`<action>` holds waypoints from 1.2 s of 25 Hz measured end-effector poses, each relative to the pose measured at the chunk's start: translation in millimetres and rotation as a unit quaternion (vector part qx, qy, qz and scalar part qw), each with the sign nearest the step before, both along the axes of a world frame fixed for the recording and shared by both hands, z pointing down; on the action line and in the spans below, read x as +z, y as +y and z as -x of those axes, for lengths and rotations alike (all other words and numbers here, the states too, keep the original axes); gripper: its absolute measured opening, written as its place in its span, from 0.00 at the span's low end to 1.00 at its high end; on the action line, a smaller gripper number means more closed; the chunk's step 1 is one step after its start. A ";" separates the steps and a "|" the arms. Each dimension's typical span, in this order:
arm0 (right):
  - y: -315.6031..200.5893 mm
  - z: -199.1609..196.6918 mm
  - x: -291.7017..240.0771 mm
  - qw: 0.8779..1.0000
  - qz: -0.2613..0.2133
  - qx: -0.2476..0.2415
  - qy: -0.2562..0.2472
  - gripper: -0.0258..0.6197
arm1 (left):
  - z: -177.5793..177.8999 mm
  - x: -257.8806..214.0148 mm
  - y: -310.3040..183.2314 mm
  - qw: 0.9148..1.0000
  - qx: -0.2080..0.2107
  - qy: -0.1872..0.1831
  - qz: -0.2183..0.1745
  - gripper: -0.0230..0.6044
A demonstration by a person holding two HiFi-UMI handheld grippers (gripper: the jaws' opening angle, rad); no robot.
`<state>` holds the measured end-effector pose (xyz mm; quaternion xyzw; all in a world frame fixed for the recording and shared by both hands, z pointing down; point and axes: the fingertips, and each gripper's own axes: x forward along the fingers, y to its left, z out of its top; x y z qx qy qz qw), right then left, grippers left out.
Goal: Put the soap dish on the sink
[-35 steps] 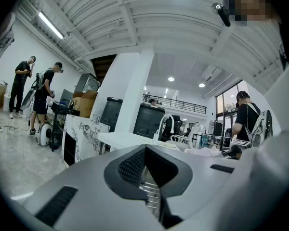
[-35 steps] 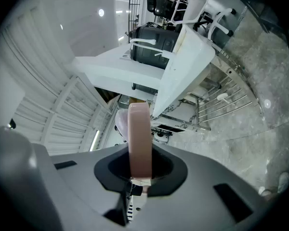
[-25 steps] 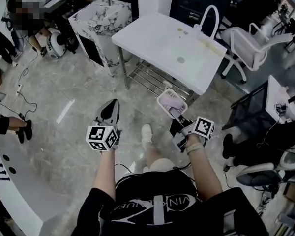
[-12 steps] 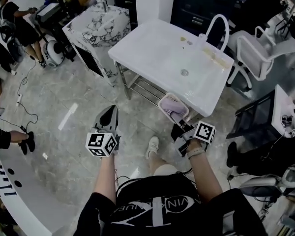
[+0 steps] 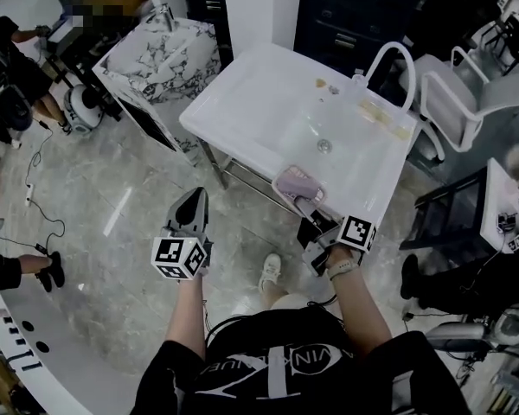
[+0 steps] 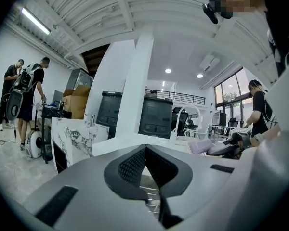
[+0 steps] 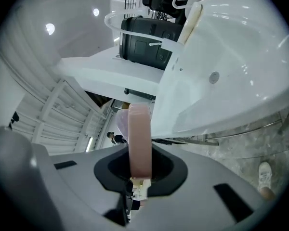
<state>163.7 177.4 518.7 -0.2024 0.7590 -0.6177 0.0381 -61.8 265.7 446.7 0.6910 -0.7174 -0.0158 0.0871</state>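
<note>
The white sink (image 5: 268,102) with its arched faucet (image 5: 389,59) stands in front of me in the head view. My right gripper (image 5: 310,207) is shut on the soap dish (image 5: 298,184), a lilac dish in a white basket, held at the sink's near edge. In the right gripper view the dish's pink rim (image 7: 138,138) stands edge-on between the jaws of my right gripper (image 7: 137,170), with the sink (image 7: 231,57) beyond. My left gripper (image 5: 193,199) is shut and empty, left of the sink over the floor. In the left gripper view, past my left gripper (image 6: 145,150), the soap dish (image 6: 204,146) shows at the right.
A marble-patterned cabinet (image 5: 156,59) stands left of the sink, with a metal rack (image 5: 242,175) under the sink. White chairs (image 5: 450,102) and a dark table (image 5: 502,197) are on the right. People (image 5: 9,102) stand at the far left, with cables on the floor.
Both grippers have moved forward toward the sink. The sink now sits closer in view, and the soap dish has gone from over the floor to the sink's near edge.
</note>
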 end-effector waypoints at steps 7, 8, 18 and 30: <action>-45.6 37.0 -3.7 1.000 -0.002 -0.011 -0.009 0.12 | 24.8 0.9 -63.7 1.000 0.017 0.003 -0.001 0.06; -52.3 43.3 -6.4 1.000 -0.008 -0.014 -0.019 0.12 | 28.2 0.8 -72.3 1.000 0.019 0.003 -0.001 0.06; -99.4 64.7 -5.4 1.000 0.021 -0.002 0.004 0.12 | 38.8 -3.8 -140.3 0.999 0.046 0.008 -0.006 0.06; -176.8 104.8 -11.1 1.000 0.005 0.021 0.003 0.12 | 61.6 7.9 -234.4 0.994 0.107 0.025 0.008 0.06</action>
